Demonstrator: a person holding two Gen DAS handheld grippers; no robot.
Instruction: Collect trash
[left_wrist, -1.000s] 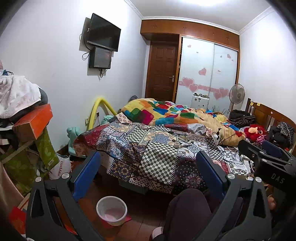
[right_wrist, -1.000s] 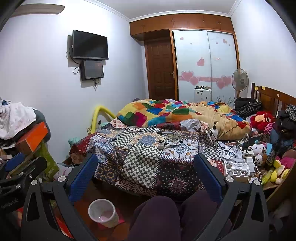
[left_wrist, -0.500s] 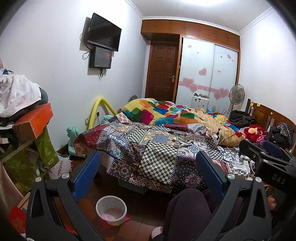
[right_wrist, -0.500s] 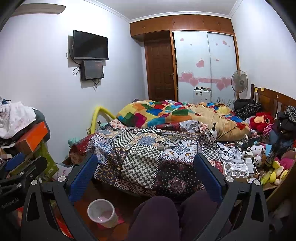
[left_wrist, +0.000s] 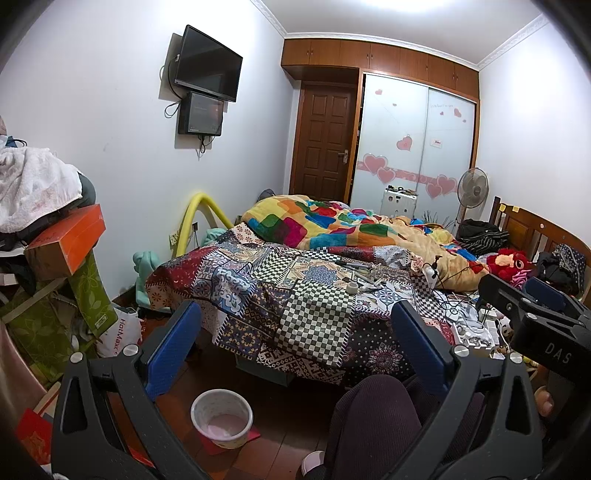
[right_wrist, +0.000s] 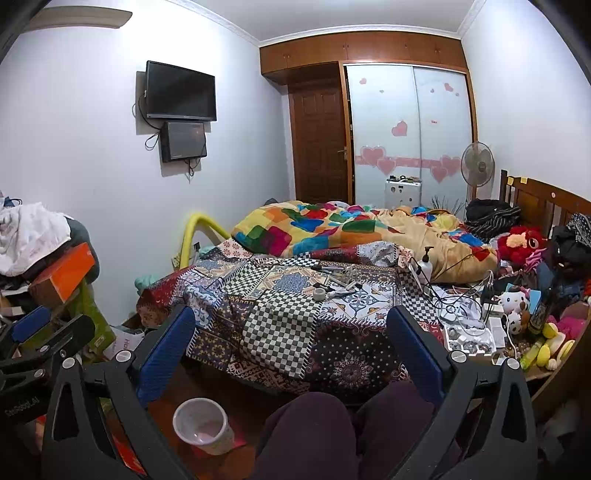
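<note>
small bed items (right_wrist: 341, 284) unreadable | knee (left_wrist: 373, 417) hides floor

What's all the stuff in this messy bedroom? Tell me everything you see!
Bucket: one, white, floor before bed.
Bed: one, patchwork cover, middle.
Blanket: one, many-coloured, far end of bed.
Television: one, black, left wall.
Door: one, brown, far wall.
Fan: one, grey, by wardrobe.
Orange box: one, left pile.
Red plush toy: one, right by headboard.
Pump bottle: one, white, on bed.
Left gripper: black, blue fingers, open.
Right gripper: black, blue fingers, open.
Knees: dark trousers, bottom.
</note>
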